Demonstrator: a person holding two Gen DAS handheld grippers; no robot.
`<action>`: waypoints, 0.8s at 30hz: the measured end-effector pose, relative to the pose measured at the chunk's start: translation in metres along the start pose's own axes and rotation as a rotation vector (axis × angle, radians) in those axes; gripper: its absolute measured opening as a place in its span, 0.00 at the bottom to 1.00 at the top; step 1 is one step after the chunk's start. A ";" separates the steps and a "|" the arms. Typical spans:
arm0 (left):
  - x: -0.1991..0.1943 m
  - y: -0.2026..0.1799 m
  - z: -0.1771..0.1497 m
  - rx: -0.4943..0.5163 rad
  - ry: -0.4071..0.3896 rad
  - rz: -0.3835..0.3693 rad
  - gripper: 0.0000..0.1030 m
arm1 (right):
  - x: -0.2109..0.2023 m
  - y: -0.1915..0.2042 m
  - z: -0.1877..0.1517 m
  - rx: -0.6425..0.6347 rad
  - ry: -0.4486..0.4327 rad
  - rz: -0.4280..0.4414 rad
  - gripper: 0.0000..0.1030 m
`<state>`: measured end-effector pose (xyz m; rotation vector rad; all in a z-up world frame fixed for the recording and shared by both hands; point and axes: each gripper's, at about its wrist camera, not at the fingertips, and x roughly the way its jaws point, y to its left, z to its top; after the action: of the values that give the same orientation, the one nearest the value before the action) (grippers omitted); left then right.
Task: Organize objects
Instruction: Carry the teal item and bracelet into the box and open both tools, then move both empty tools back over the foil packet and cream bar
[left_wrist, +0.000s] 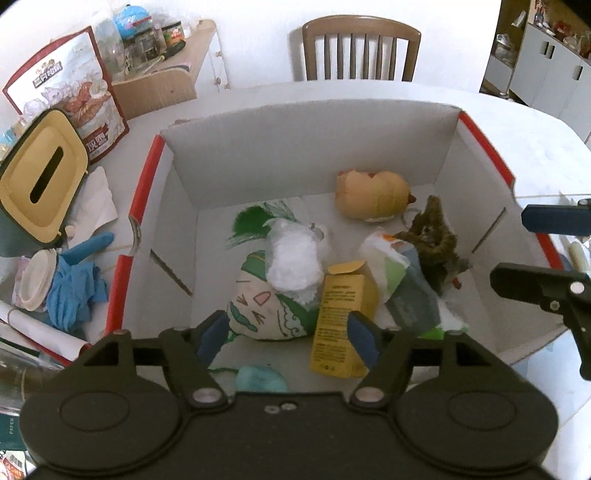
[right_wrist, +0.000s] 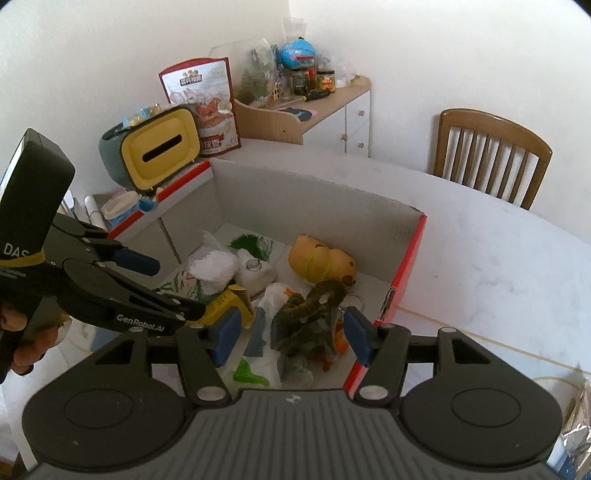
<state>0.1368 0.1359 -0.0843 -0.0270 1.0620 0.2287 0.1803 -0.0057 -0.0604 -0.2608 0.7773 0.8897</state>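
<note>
A white cardboard box with red rims (left_wrist: 144, 199) (right_wrist: 406, 258) stands on the table and holds several items. Among them are a yellow plush (left_wrist: 373, 199) (right_wrist: 321, 262), a dark green fuzzy toy (left_wrist: 436, 240) (right_wrist: 310, 317), a yellow carton (left_wrist: 340, 314), a cat-face pouch (left_wrist: 258, 306) and a white fluffy bundle (left_wrist: 295, 262) (right_wrist: 214, 266). My left gripper (left_wrist: 288, 336) (right_wrist: 166, 284) hovers open over the pouch and carton, holding nothing. My right gripper (right_wrist: 291, 334) (left_wrist: 532, 251) is open over the fuzzy toy at the box's right side, also holding nothing.
Left of the box are a yellow and green tissue box (left_wrist: 40, 184) (right_wrist: 159, 151), a snack bag (left_wrist: 85, 107), blue gloves (left_wrist: 74, 291) and a white cup (left_wrist: 35, 284). A wooden chair (left_wrist: 360, 48) stands behind the white table (right_wrist: 498, 258). A cluttered cabinet (right_wrist: 332, 110) stands by the wall.
</note>
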 end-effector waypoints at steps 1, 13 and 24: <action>-0.002 -0.001 0.000 0.000 -0.006 -0.002 0.69 | -0.003 0.000 0.000 0.004 -0.005 0.002 0.61; -0.047 -0.021 -0.002 0.017 -0.102 -0.021 0.79 | -0.053 -0.009 -0.007 0.039 -0.098 0.022 0.67; -0.090 -0.051 0.000 -0.003 -0.186 -0.052 0.83 | -0.105 -0.031 -0.028 0.095 -0.174 0.031 0.72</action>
<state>0.1047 0.0700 -0.0105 -0.0350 0.8745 0.1822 0.1509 -0.1018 -0.0094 -0.0862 0.6613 0.8896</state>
